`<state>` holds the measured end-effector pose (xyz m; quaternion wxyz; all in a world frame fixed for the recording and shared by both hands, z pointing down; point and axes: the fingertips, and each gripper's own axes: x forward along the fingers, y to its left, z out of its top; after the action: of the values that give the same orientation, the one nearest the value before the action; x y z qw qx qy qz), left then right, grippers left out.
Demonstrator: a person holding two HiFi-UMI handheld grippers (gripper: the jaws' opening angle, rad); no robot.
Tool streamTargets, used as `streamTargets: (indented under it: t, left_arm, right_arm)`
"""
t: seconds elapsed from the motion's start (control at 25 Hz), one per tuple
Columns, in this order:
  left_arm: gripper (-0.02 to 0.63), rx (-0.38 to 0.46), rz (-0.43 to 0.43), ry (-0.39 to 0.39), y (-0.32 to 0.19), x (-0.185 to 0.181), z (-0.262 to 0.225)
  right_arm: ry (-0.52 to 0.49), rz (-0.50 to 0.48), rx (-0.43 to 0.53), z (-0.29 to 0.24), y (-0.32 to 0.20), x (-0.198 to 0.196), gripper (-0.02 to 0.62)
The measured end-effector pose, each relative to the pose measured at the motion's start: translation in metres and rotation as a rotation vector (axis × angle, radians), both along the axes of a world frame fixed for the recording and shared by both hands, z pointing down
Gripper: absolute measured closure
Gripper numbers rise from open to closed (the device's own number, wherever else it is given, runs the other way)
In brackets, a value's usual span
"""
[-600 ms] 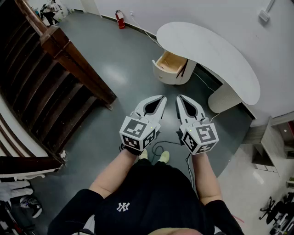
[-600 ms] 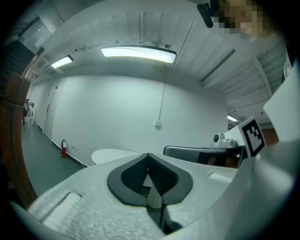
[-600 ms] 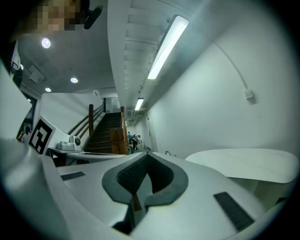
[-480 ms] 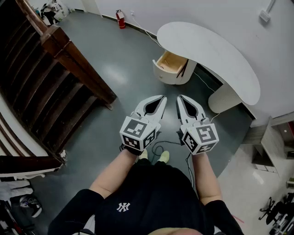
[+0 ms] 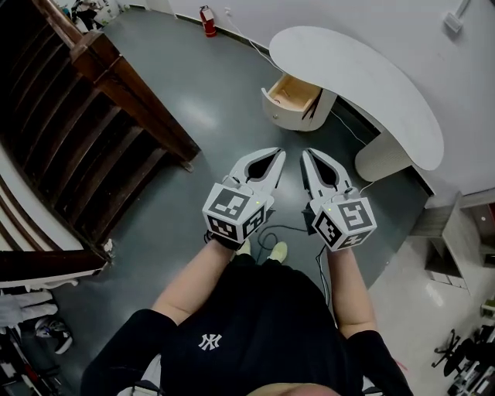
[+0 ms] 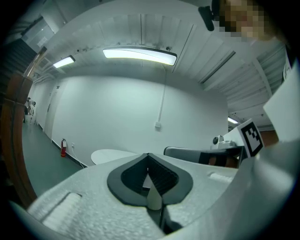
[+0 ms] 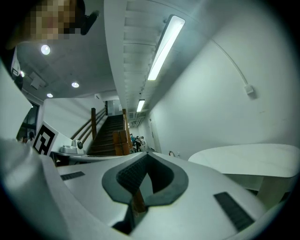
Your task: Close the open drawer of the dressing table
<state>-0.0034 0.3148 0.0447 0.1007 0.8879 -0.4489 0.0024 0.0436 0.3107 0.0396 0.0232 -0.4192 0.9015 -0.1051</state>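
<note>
Jaws closed & empty, left gripper (image 5: 278, 153), right gripper (image 5: 306, 153), drawer (image 5: 294, 92) open, NY logo (image 5: 207, 341) on blk shirt (image 5: 263, 309)

Bare indoor hall: wooden staircase (image 5: 100, 131), grey floor (image 5: 220, 104), fire extinguisher (image 5: 207, 20).

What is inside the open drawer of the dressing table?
The drawer shows only bare light wood inside. Its rear sits under the white tabletop, so that part cannot be seen.
</note>
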Motion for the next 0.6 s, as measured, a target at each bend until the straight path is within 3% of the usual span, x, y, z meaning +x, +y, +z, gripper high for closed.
streamTargets:
  t: [0.6]
  left_arm:
    - [0.597, 0.004, -0.064, -0.012, -0.008, 0.006, 0.011]
  right_arm:
    - [-0.058, 0.016, 0.006, 0.005, -0.009, 0.034, 0.580]
